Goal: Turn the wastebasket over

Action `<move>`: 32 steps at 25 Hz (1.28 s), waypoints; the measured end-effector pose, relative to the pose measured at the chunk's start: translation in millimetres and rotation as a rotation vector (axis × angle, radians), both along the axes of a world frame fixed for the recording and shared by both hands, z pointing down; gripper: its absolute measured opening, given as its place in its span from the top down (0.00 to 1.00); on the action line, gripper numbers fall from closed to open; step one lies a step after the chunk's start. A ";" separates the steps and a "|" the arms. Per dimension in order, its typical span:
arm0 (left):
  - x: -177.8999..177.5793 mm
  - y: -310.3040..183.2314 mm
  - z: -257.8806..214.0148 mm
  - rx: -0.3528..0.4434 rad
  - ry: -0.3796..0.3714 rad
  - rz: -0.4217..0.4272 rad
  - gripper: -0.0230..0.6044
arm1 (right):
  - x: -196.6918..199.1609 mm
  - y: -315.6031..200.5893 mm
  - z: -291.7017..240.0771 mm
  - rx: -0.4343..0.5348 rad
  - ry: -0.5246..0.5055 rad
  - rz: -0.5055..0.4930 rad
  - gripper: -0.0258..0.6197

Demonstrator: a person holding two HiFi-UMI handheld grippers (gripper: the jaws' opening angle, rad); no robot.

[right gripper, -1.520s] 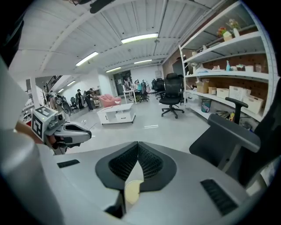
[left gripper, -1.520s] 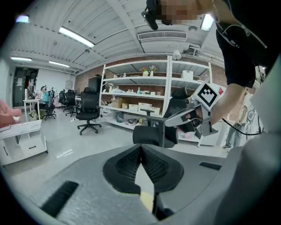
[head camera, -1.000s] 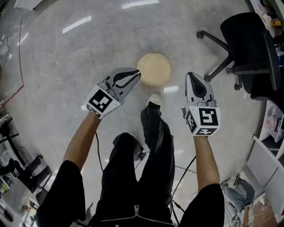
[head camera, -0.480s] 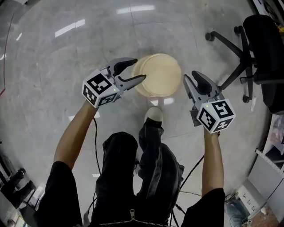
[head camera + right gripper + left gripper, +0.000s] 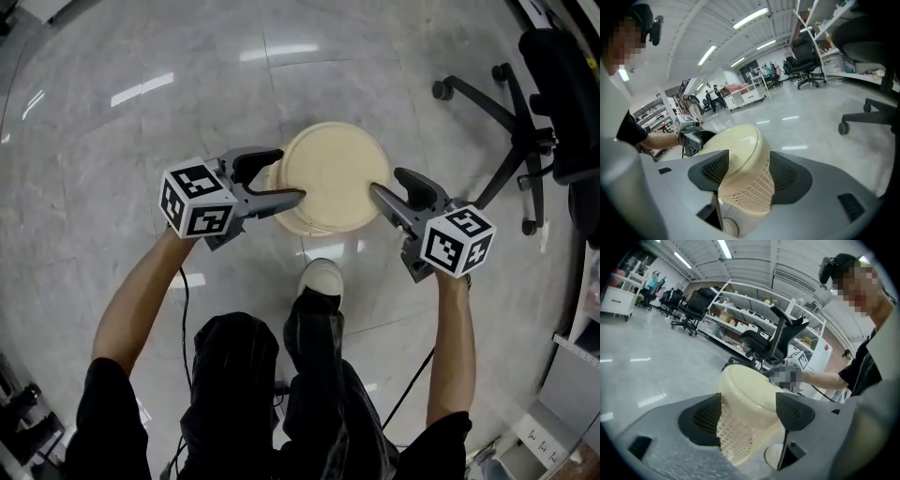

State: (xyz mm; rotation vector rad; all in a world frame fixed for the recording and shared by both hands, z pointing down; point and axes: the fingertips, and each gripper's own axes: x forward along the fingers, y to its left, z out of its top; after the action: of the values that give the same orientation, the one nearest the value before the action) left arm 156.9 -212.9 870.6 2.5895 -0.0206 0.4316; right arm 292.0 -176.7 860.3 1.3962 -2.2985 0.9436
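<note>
Left gripper (image 5: 749,417) jaws apart, wastebasket (image 5: 744,389) between

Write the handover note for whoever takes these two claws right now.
Left claw: open, jaws apart at the wastebasket's left side, nothing clamped.
Right claw: open, at its right side, likewise.
Wastebasket: on the floor between the claws, solid base up, mesh wall below, just ahead of the person's shoe.
Done: both claws bracket it.
Left: take hold, probably by pressing in from both sides, lift, turn it opening-up, set it down.
</note>
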 end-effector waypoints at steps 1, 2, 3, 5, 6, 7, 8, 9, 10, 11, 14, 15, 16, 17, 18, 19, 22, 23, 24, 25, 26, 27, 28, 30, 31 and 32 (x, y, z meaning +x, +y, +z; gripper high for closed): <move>-0.3 -0.5 0.0 -0.011 0.015 -0.004 0.41 | -0.8 0.0 3.0 -0.001 -0.033 -0.005 0.56; 0.7 -1.7 -0.7 -0.015 0.026 -0.007 0.41 | -0.7 -0.6 5.1 -0.004 -0.079 -0.004 0.56; 2.3 -2.8 -1.2 -0.013 0.033 -0.007 0.41 | -0.3 -1.4 6.9 -0.009 -0.128 0.000 0.56; 6.4 -4.8 -1.8 0.002 0.038 -0.006 0.41 | 1.4 -3.6 9.8 -0.020 -0.194 0.006 0.56; 7.4 -5.2 -2.2 0.011 0.039 -0.007 0.41 | 1.7 -4.6 10.2 -0.023 -0.206 0.007 0.56; 6.9 -4.8 -2.6 0.018 0.039 -0.009 0.41 | 0.8 -5.2 9.9 -0.023 -0.207 0.006 0.56; 5.2 -3.6 -3.0 0.024 0.036 -0.011 0.41 | -1.1 -5.2 9.2 -0.020 -0.199 0.003 0.56; 3.4 -2.2 -3.5 0.030 0.031 -0.011 0.41 | -3.2 -5.0 8.2 -0.013 -0.187 0.000 0.56; 2.5 -1.2 -4.4 0.039 0.026 -0.011 0.41 | -4.3 -5.0 6.9 -0.004 -0.177 -0.002 0.56; 2.6 -1.0 -6.4 0.054 0.024 -0.011 0.41 | -4.4 -5.4 5.0 0.008 -0.169 -0.004 0.56; 3.6 -4.6 -21.9 0.167 0.049 -0.017 0.41 | -4.0 -9.3 -10.0 0.083 -0.121 -0.017 0.56; 2.9 -6.3 -28.3 0.229 0.058 -0.017 0.41 | -5.3 -10.9 -16.5 0.120 -0.089 -0.026 0.56; 1.8 -7.4 -33.3 0.296 0.064 -0.015 0.41 | -7.3 -11.8 -21.9 0.160 -0.051 -0.037 0.56; 0.5 -7.6 -36.0 0.361 0.064 -0.011 0.41 | -9.8 -11.6 -25.7 0.202 -0.010 -0.049 0.56; -0.9 -6.6 -36.4 0.413 0.063 -0.008 0.41 | -12.4 -10.1 -27.9 0.243 0.029 -0.059 0.56; -2.7 -4.8 -35.7 0.442 0.066 -0.007 0.41 | -15.0 -7.6 -29.0 0.282 0.059 -0.067 0.56; -7.4 0.1 -38.8 0.395 0.107 -0.014 0.41 | -19.4 1.3 -32.4 0.342 0.096 -0.077 0.56; -8.9 2.4 -41.4 0.374 0.113 -0.011 0.41 | -20.7 4.8 -34.0 0.343 0.107 -0.082 0.56; -11.8 6.7 -43.0 0.362 0.109 -0.004 0.41 | -23.8 10.1 -35.2 0.336 0.116 -0.093 0.56; -17.1 13.9 -43.0 0.352 0.101 0.004 0.41 | -29.1 17.9 -35.8 0.324 0.117 -0.109 0.56; -24.4 23.5 -42.3 0.332 0.093 0.009 0.41 | -36.4 28.1 -36.0 0.308 0.107 -0.129 0.56; -33.0 34.1 -41.3 0.304 0.089 0.012 0.41 | -44.8 39.8 -36.0 0.290 0.090 -0.150 0.56; -42.1 44.1 -39.7 0.280 0.088 0.016 0.41 | -53.5 51.7 -35.7 0.272 0.071 -0.174 0.57; -60.5 58.3 -33.2 0.251 0.094 0.020 0.41 | -71.3 72.4 -34.5 0.234 0.036 -0.227 0.57; -69.4 62.8 -29.1 0.242 0.095 0.018 0.41 | -80.3 80.4 -33.4 0.216 0.020 -0.253 0.57; -77.7 66.8 -25.3 0.234 0.093 0.012 0.41 | -89.2 87.2 -31.9 0.202 0.008 -0.275 0.57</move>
State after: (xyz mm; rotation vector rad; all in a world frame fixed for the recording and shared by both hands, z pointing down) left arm 79.2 -146.1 845.3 2.8382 -0.0251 0.3293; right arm 202.8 -89.6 828.4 1.1089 -2.5533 0.6372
